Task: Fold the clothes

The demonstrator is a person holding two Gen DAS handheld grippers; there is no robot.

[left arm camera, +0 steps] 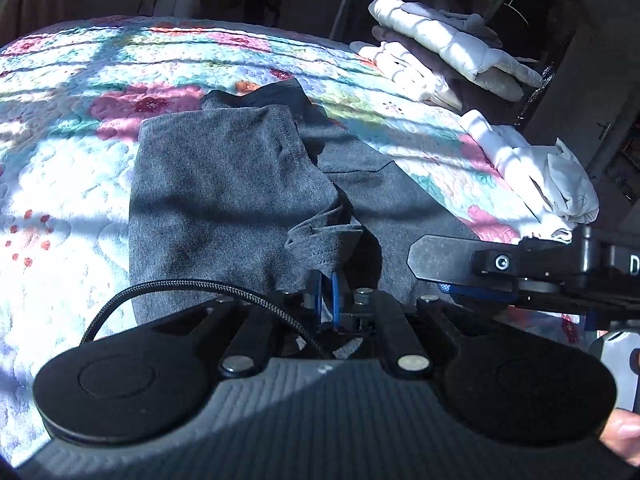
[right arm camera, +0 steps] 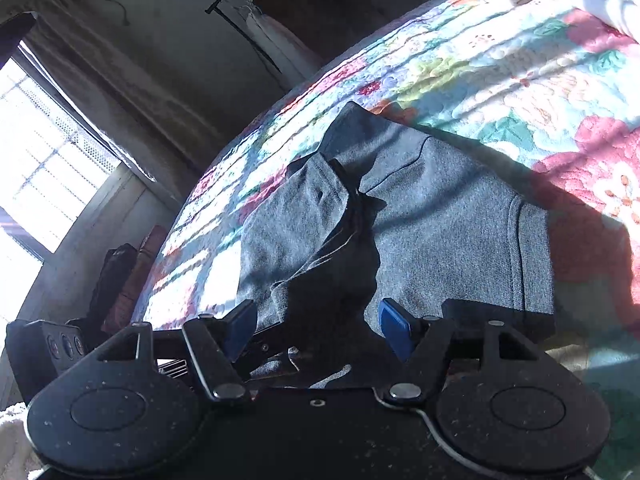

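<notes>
Left claw (left arm camera: 326,280) pinched shut on a bunched fold of the grey garment (left arm camera: 224,184), half-folded on the quilt (left arm camera: 60,160). Right claw (right arm camera: 318,326) wide, empty, just above the cloth. Risk: thin pinch slips, the fold collapses; loose sleeve drags crooked

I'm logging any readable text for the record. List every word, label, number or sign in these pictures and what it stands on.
"D": a single white letter on the black body of the right gripper at the picture's right edge, left wrist view; the rest is cut off.
Faint marks on the white cloth on the bed: too small to read.
Nothing else readable; none on the grey garment.
</notes>
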